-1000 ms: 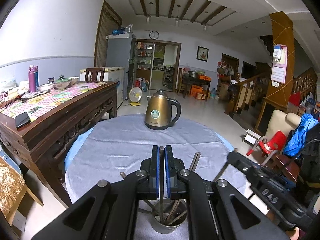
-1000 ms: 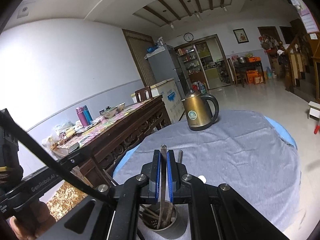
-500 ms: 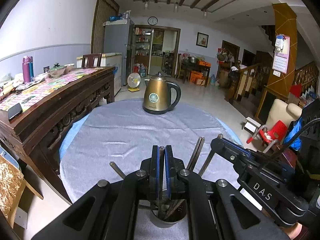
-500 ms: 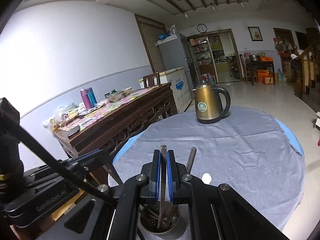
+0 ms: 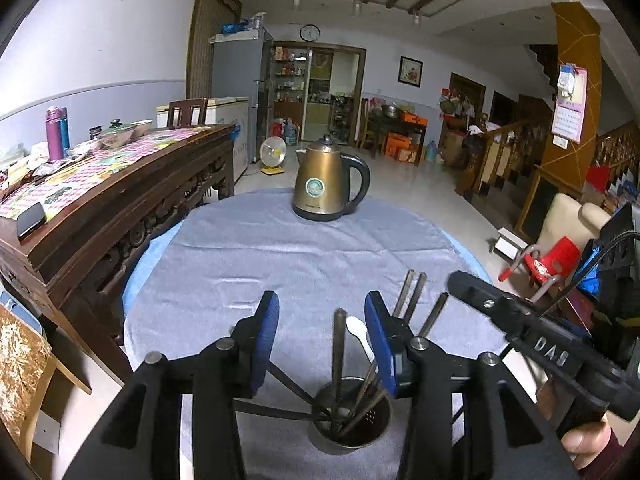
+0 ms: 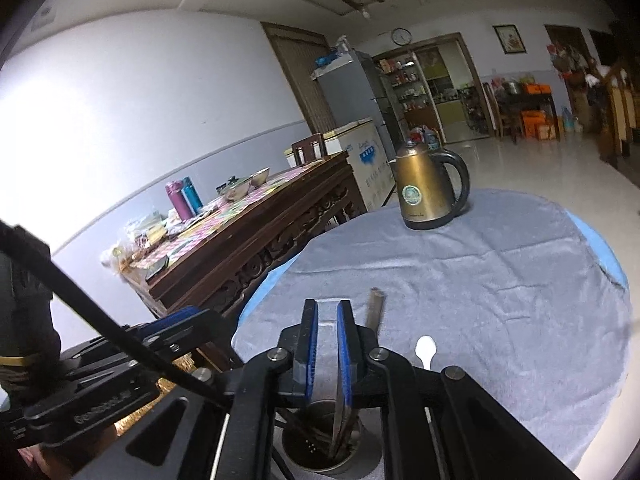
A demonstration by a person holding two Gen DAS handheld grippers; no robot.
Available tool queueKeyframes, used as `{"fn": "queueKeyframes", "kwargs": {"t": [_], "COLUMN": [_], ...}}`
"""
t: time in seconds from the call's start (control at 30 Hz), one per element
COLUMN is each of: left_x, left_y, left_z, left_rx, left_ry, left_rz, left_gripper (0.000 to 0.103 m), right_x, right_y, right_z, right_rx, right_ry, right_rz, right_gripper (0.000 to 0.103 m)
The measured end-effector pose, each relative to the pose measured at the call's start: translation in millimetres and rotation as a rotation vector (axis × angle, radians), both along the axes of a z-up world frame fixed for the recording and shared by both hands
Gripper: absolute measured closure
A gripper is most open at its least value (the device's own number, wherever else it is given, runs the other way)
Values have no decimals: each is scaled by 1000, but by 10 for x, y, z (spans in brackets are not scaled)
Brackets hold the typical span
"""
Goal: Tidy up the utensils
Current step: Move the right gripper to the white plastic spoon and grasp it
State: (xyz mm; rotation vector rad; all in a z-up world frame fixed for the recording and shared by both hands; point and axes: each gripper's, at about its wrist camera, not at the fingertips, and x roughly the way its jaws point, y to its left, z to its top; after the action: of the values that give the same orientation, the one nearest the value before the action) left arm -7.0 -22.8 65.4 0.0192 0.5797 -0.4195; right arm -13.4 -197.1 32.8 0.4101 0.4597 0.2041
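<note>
Your left hand-held gripper was clamped on a dark utensil a second ago; its jaws have just opened, and that utensil stands loose between them in the metal cup on the grey-clothed counter. Your right hand-held gripper has cracked open slightly, nothing pinched, directly above the cup. Its arm reads "DAS"; yours reads "GenRobot.AI".

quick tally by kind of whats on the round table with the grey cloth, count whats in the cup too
kettle: 1
metal utensil cup: 1
white spoon: 1
dark chopsticks standing or leaning in the cup: 6, as far as the left wrist view shows
total: 9
</note>
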Motion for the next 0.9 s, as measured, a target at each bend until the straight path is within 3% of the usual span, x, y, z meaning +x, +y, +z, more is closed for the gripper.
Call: {"fn": "queueKeyframes", "kwargs": {"t": [0.13, 0.47, 0.57, 0.73, 0.9], "left_x": [3, -18, -17, 20, 192], "left_y": [44, 230, 446, 900, 1274], "left_z": [7, 107, 239, 392, 229], "left_rx": [1, 22, 2, -30, -33], "left_ry": [-9, -52, -91, -153, -93], "left_rz": [10, 58, 112, 234, 338], "left_gripper": [43, 35, 33, 21, 20], "right_x": [-29, -25, 42, 217, 609], "right_y": [-192, -551, -612, -646, -612], "right_z": [-16, -150, -291, -598, -1068], "right_rx": [32, 53, 60, 45, 25], "right_ry": [2, 58, 108, 214, 335], "right_rz": [-41, -108, -112, -104, -42], "right_gripper": [91, 90, 90, 80, 79]}}
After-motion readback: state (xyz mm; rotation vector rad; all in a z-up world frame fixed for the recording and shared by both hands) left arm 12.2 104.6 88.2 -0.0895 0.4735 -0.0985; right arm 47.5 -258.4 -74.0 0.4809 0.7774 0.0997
